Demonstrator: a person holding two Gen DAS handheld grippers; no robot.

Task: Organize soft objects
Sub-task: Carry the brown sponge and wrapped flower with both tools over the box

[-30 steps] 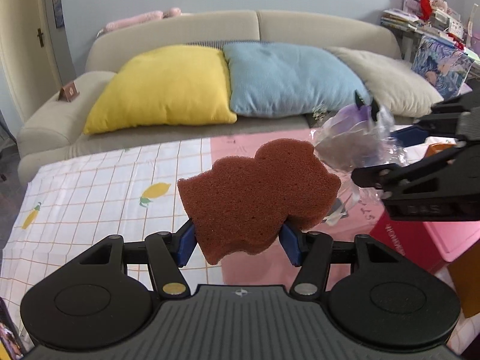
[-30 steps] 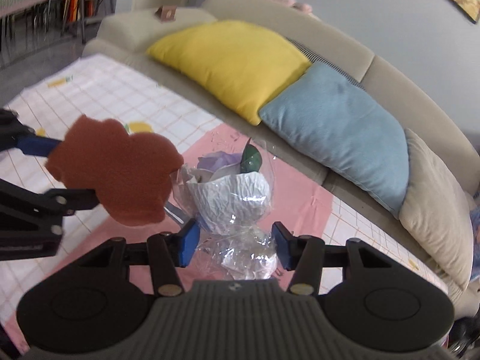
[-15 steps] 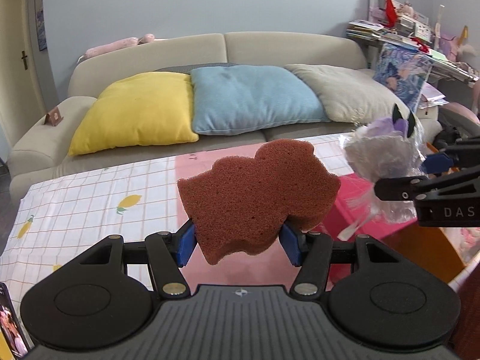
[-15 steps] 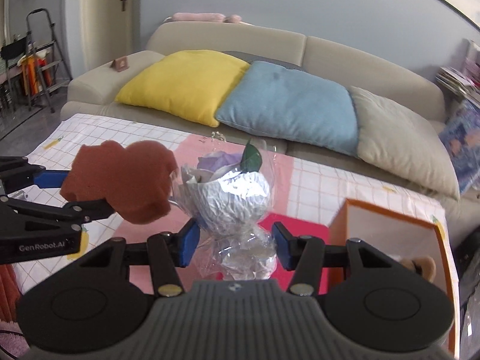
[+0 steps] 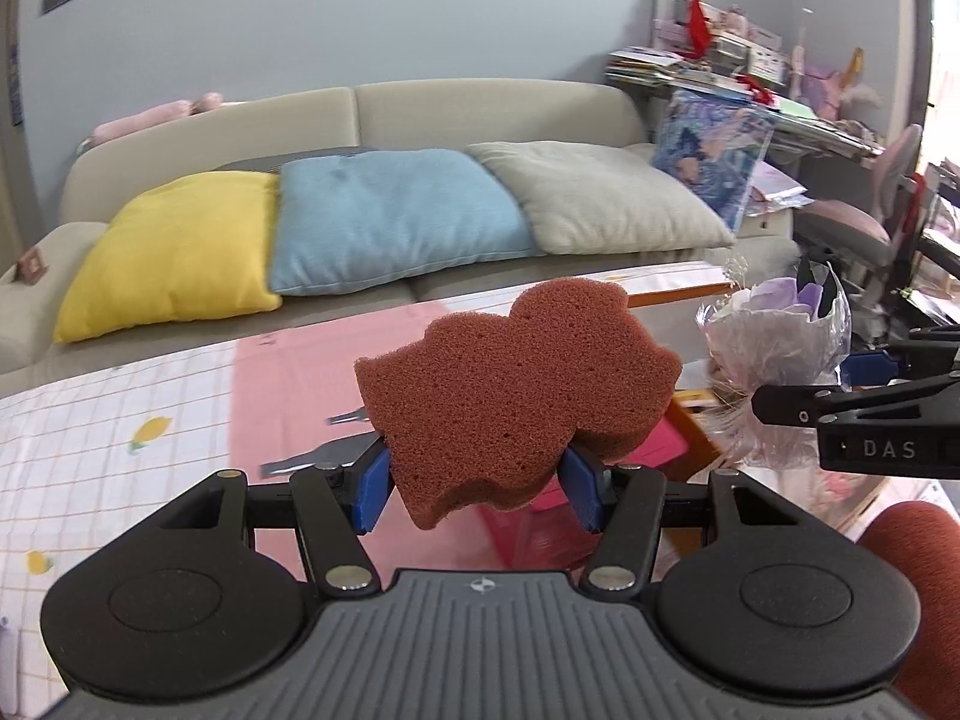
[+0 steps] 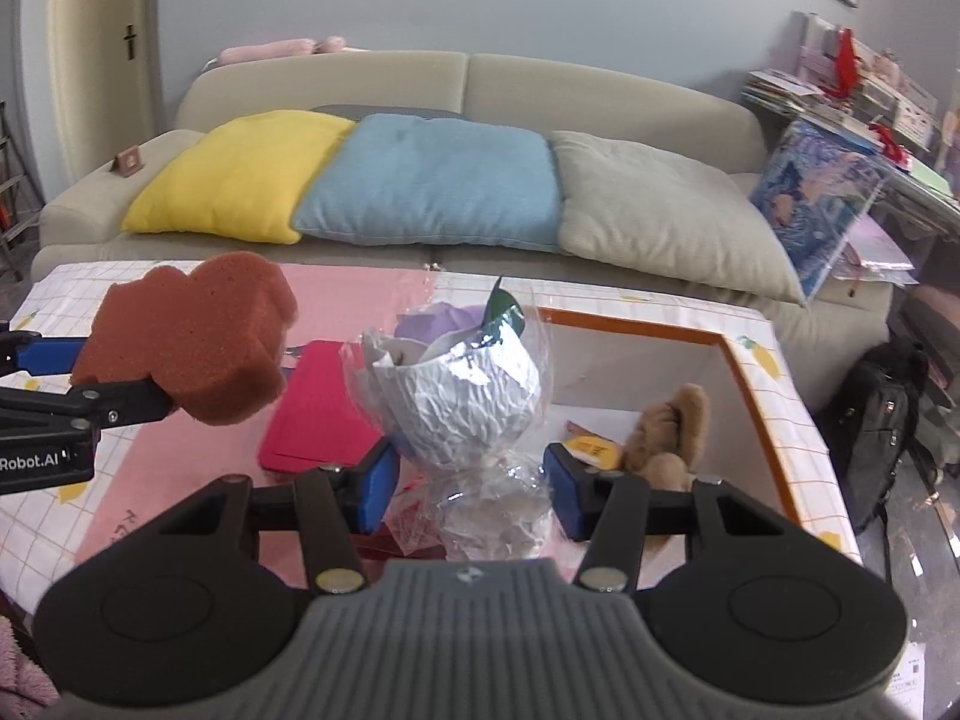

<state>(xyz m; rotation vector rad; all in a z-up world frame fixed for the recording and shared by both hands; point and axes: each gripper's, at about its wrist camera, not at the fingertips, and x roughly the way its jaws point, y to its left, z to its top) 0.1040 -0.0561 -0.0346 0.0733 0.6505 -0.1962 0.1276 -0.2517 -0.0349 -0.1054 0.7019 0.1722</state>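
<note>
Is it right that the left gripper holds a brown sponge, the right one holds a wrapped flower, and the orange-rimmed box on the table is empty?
Not quite: the orange-rimmed box is not empty. The right wrist view shows a tan plush toy lying inside it. The rest holds: the left gripper is shut on the brown sponge, and the right gripper holds the wrapped flower.

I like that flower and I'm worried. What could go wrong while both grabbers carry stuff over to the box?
The wrapped flower is held low on its slippery, crinkly plastic by the right gripper, so it might tip or slip out. The sponge in the left gripper is close beside it and could bump it on the way to the orange-rimmed box.
</note>
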